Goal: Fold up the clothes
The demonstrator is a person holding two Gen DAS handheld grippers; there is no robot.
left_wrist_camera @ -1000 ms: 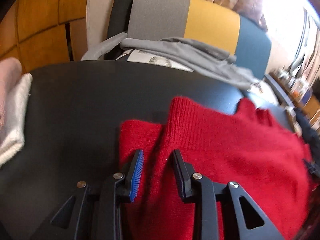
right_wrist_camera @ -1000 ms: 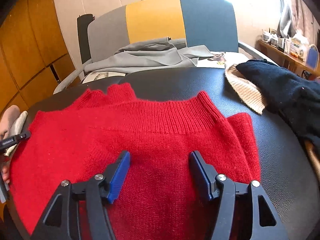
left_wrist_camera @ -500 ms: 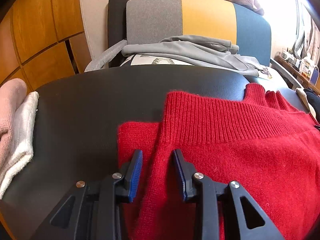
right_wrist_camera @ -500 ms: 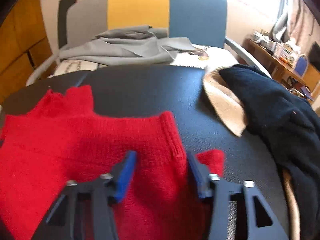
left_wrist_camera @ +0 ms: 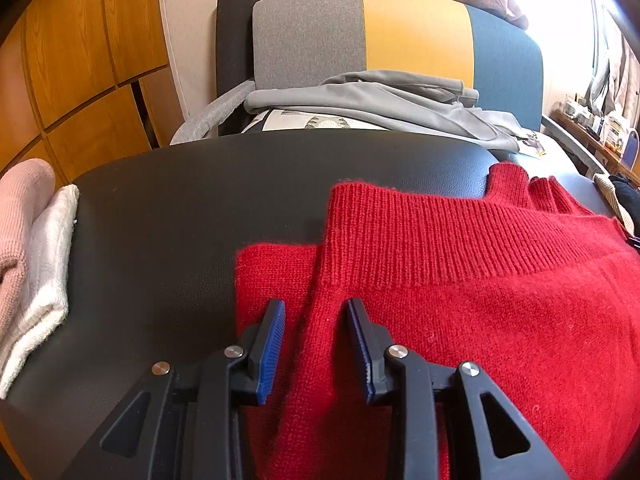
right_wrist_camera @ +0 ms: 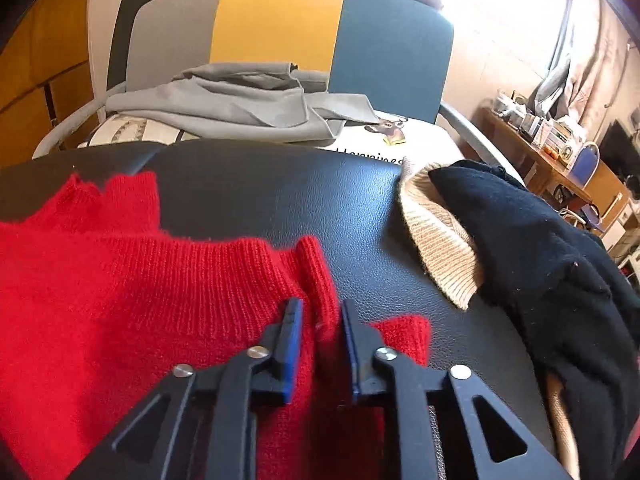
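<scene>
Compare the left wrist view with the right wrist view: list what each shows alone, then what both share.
Left only: the left gripper, jaws apart over the sweater's left edge; pink cloth and white cloth at the table's left; wood panels.

Right only: the right gripper, jaws nearly closed around the ribbed hem corner; black garment lying on a beige knit; cluttered shelf.

Both: red sweater, black table, grey garment, tricolour chair.

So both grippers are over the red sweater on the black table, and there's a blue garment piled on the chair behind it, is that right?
Not quite: the garment piled on the chair is grey, as the right wrist view shows. Both the left gripper and right gripper are over the red sweater on the black table.
</scene>
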